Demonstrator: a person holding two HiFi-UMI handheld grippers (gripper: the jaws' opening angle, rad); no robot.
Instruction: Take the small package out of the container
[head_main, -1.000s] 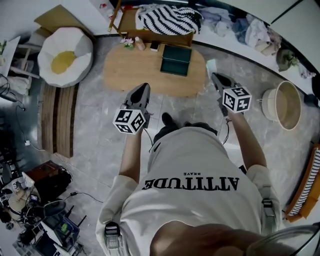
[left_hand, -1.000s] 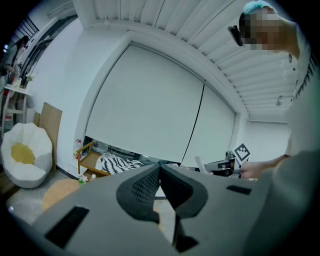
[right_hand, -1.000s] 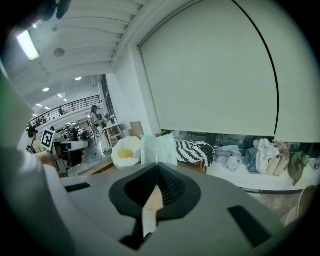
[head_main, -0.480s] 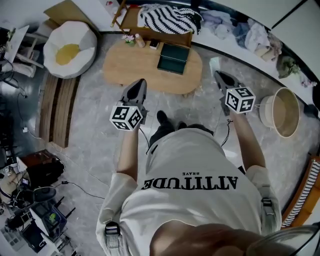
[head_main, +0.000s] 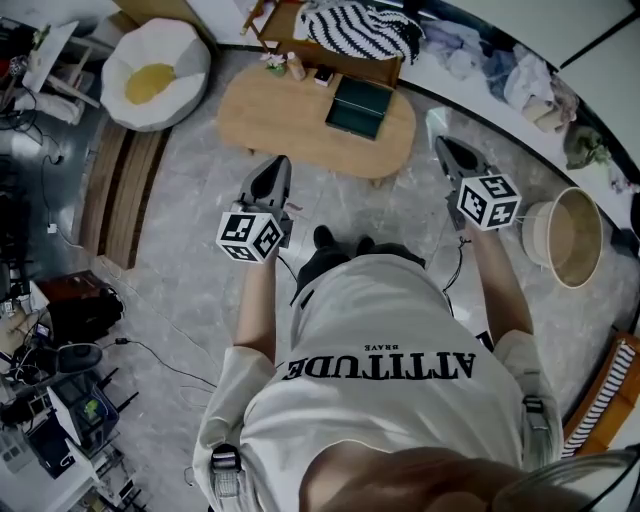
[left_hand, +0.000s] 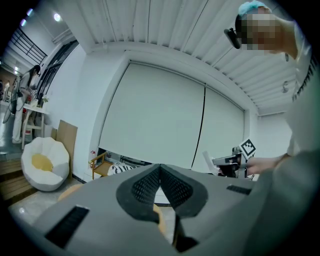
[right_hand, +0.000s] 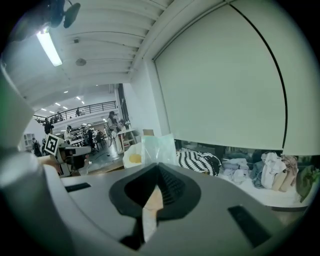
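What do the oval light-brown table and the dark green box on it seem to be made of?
Oval light-brown table: likely wood or veneer, matte, even tan tone. Dark green box: unclear, perhaps plastic or painted metal; smooth, flat faces.

The package (right_hand: 157, 147) shows only its top above the closed jaws of the right gripper (right_hand: 159, 167), the inside of the container (head_main: 358, 107) is too small to tell, and a striped thing (head_main: 612, 385) is cut by the picture's edge.
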